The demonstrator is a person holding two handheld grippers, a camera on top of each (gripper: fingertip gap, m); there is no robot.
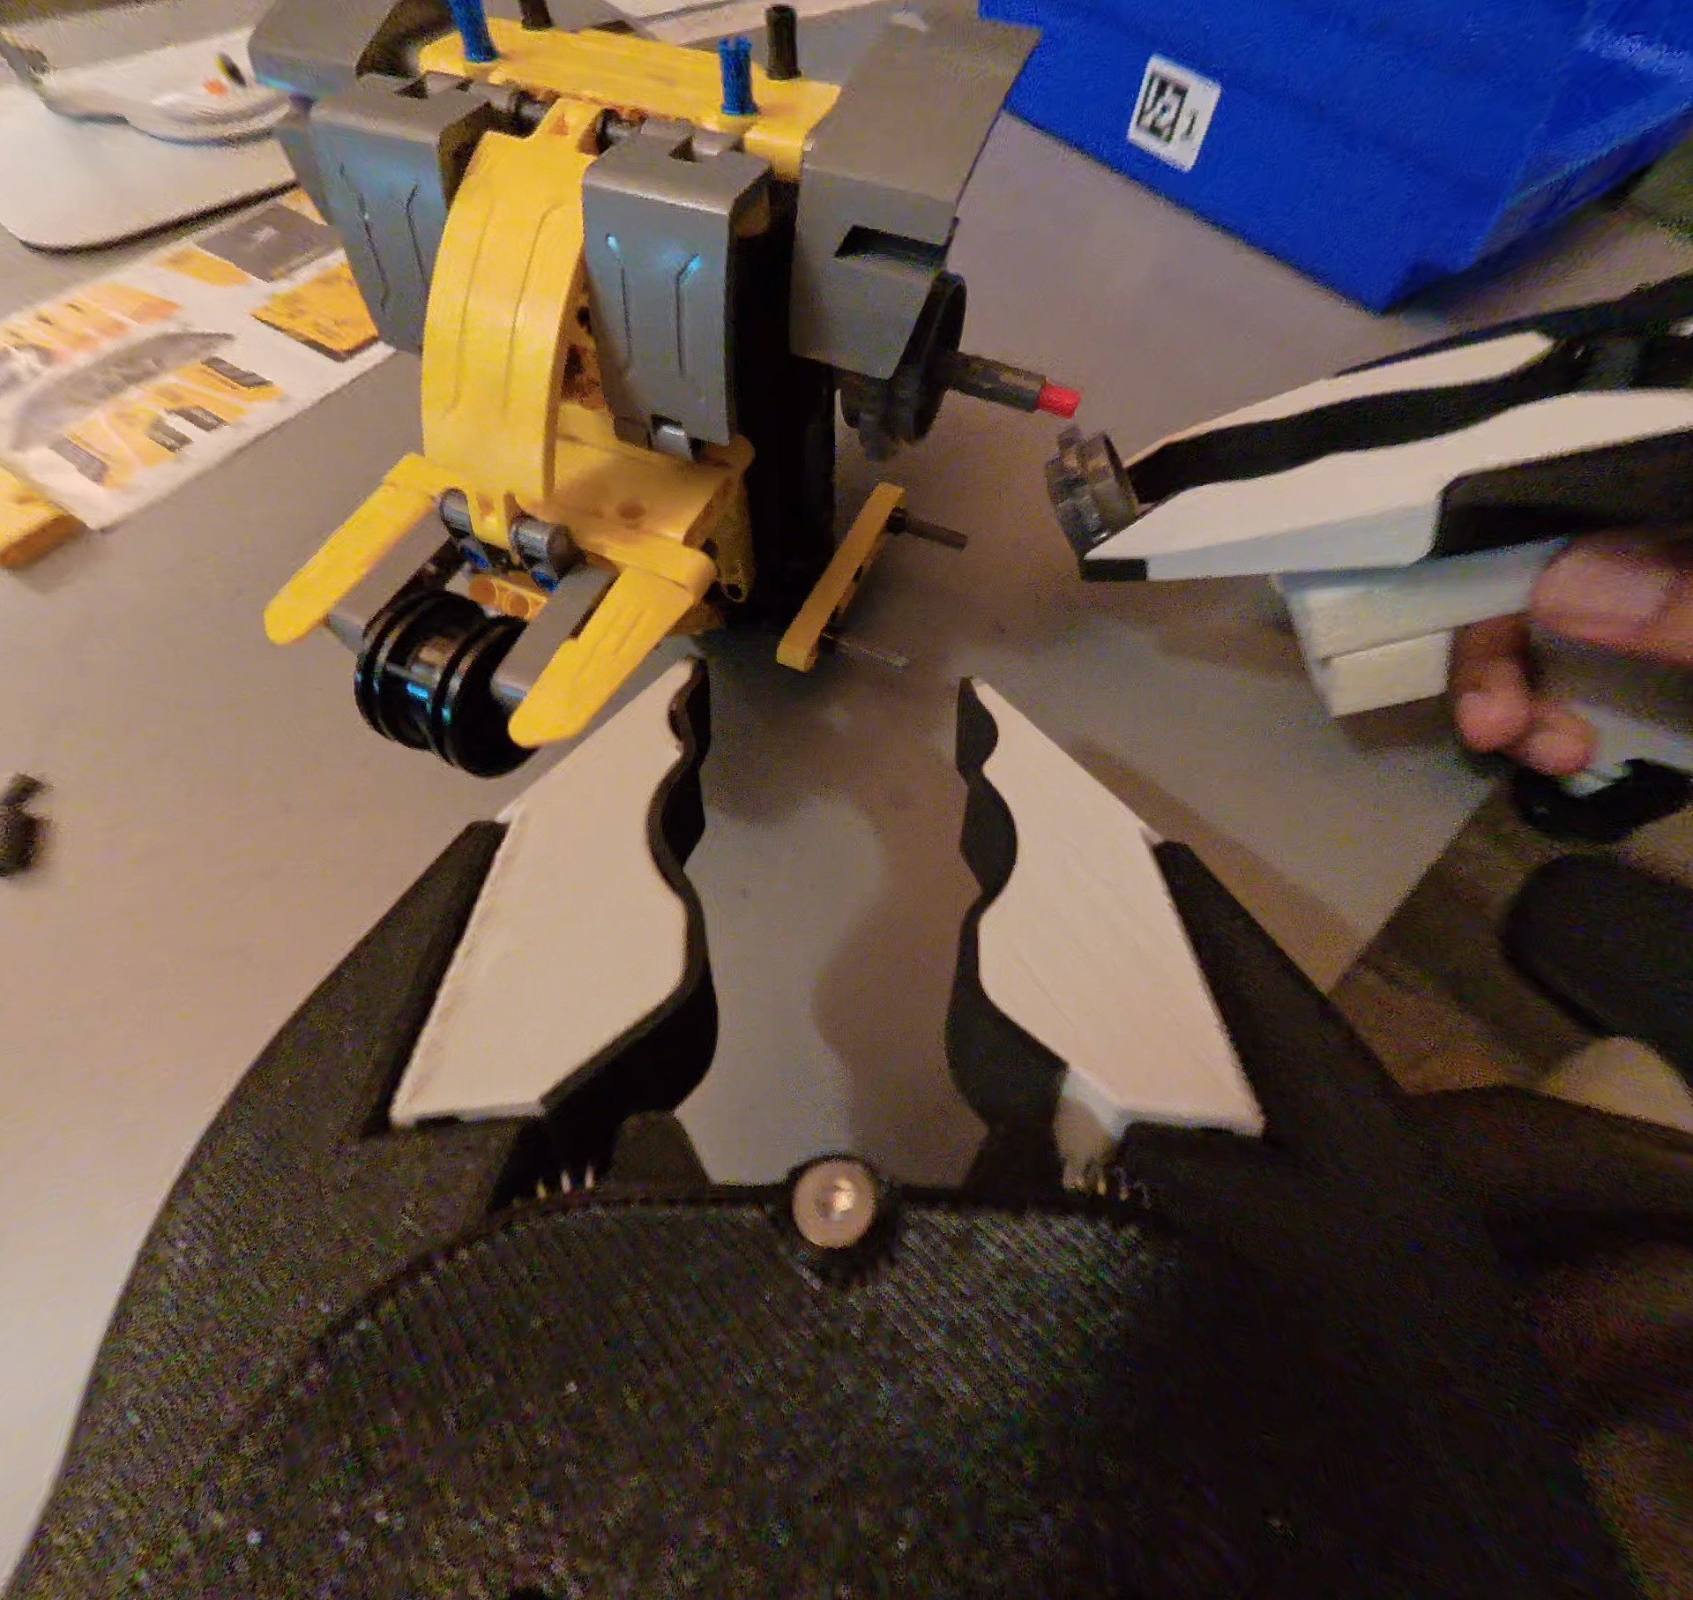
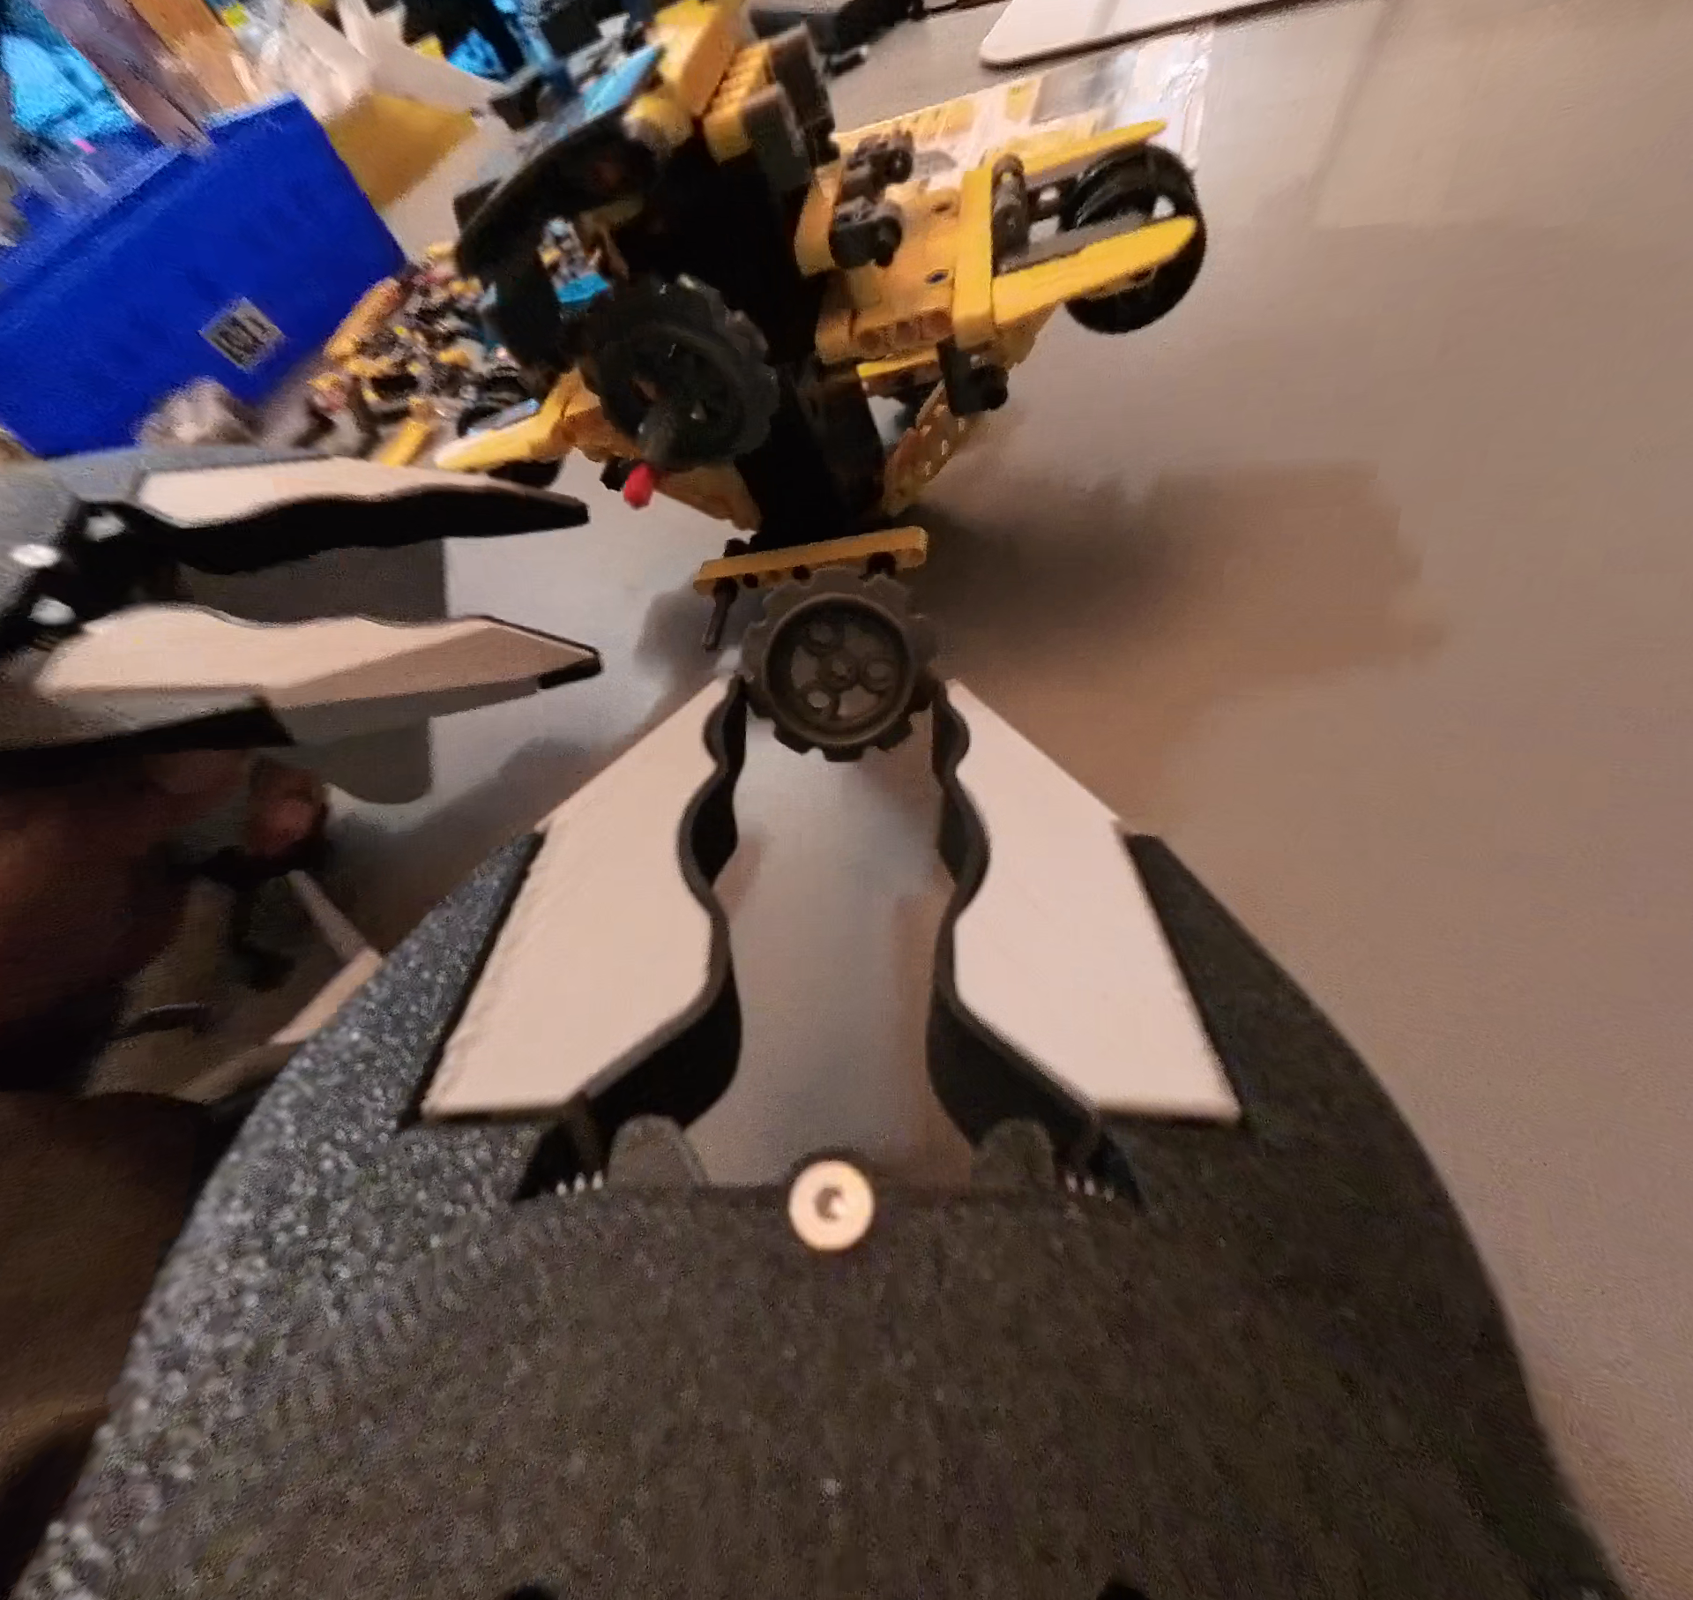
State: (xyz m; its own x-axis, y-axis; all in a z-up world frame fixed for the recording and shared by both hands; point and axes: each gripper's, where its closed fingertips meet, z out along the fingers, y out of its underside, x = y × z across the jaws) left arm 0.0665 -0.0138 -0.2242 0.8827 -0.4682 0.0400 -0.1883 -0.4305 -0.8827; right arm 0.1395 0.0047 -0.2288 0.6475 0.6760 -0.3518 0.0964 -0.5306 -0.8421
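Right tool (image 2: 838,695) is closed on a small dark toothed wheel (image 2: 835,674), pinched at the fingertips alone, just beside the red-tipped axle (image 1: 1021,388) at 3 o'clock on the yellow-and-grey brick model (image 1: 586,346) standing on the counter (image 1: 183,731). Left tool (image 1: 829,685) is wide and empty, near the model's base at 6 o'clock. Risk, in my judgement: the shallow tip grip could let the wheel twist or drop, and the unsteadied model could tip if nudged.

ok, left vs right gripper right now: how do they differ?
The right gripper is shut on a dark grey gear wheel; the left gripper is open and holds nothing. The right points at the red-tipped axle on the side of the yellow and grey brick model; the left faces its base. Both have white, black-edged fingers.
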